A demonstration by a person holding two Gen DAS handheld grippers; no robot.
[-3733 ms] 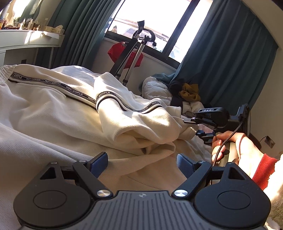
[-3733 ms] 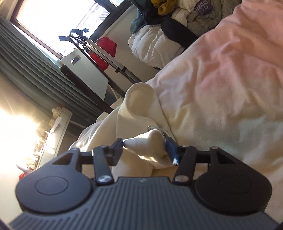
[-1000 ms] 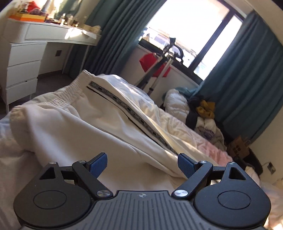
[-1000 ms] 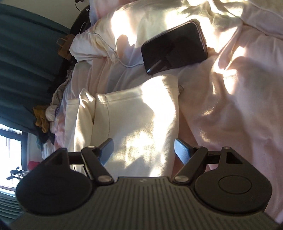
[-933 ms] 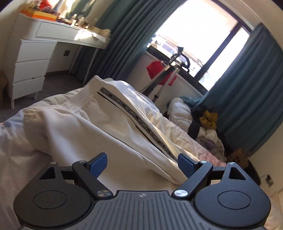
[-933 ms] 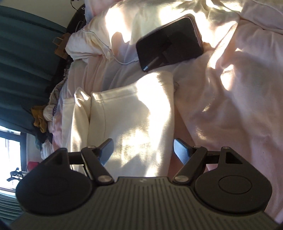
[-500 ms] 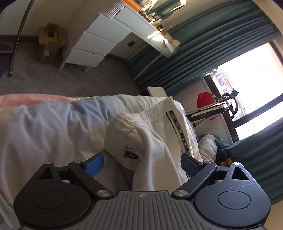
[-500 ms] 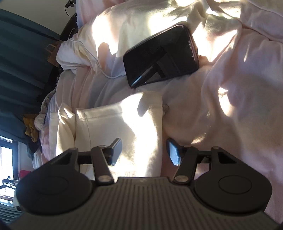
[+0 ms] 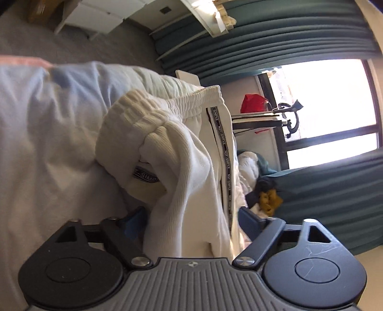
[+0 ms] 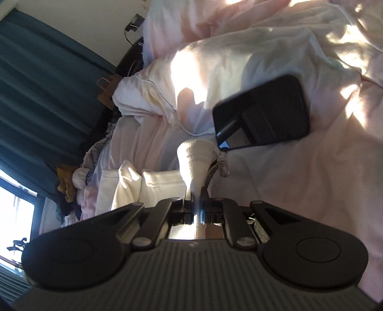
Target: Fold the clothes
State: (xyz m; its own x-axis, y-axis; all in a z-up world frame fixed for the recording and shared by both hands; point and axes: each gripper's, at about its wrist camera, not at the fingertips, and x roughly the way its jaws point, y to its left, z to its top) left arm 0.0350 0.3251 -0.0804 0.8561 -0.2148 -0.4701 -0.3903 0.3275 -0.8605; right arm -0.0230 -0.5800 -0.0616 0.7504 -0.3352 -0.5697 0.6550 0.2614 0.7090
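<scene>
Right gripper (image 10: 192, 211) first, low over the bed: its fingers are pinched tight on a bunched end of the white sweatpants (image 10: 195, 158), and the cloth stands up from the jaws in a narrow ribbed cone with a drawstring tip (image 10: 223, 167) dangling at its side. Just beyond that pinched end lies a black phone (image 10: 262, 119), screen up on the pink duvet (image 10: 299, 181), close to the fabric but whether it touches is hard to say. To the left of the grip, more of the garment lies in flat folds on the bedding. Over to the left gripper (image 9: 191, 221) — it is rolled hard onto its side, so the room reads sideways, and its blue pads (image 9: 132, 221) sit wide apart with a thick fold of the sweatpants (image 9: 189, 191) running up between them; the left-hand pad is against the cloth, the other stands clear of it. The fabric rises to the gathered elastic waistband (image 9: 153, 112), a black side stripe (image 9: 223, 153) with white lettering running along the leg — and a small oval label showing under the fold. Farther off: a clothes pile (image 9: 265, 193), teal curtains (image 9: 323, 189), a bright window (image 9: 325, 95) and a white dresser (image 9: 95, 14).
</scene>
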